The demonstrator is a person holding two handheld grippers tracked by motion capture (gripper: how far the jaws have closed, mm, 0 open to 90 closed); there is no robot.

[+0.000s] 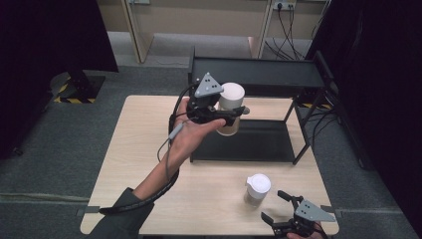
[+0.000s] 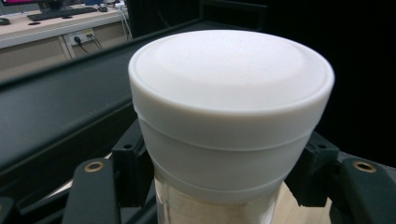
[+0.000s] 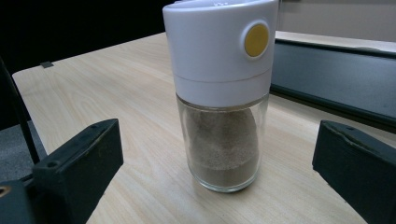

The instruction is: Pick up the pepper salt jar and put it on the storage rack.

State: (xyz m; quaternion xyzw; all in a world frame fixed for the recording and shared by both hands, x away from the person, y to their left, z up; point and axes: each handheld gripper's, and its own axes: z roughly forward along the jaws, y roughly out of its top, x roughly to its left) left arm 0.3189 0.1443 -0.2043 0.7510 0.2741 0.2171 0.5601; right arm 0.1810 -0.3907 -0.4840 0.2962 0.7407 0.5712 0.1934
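A glass jar with a white cap (image 1: pixel 232 94) hangs in the air in front of the black rack's top shelf (image 1: pixel 254 73), over its lower shelf. My left gripper (image 1: pixel 230 118) is shut on it just under the cap. In the left gripper view the white-capped jar (image 2: pixel 231 107) shows tan powder in its glass, and the fingers (image 2: pixel 130 168) press both sides. A second jar (image 1: pixel 258 188) stands on the table near the front right. The right gripper view shows this second jar (image 3: pixel 219 93) with a yellow button and brownish powder. My right gripper (image 1: pixel 272 205) sits open just in front of it, its jaws apart and not touching.
The black two-level rack's lower shelf (image 1: pixel 244 144) rests on the back half of the wooden table (image 1: pixel 144 149). Dark curtains flank both sides. Cables and desk legs lie on the floor beyond the rack.
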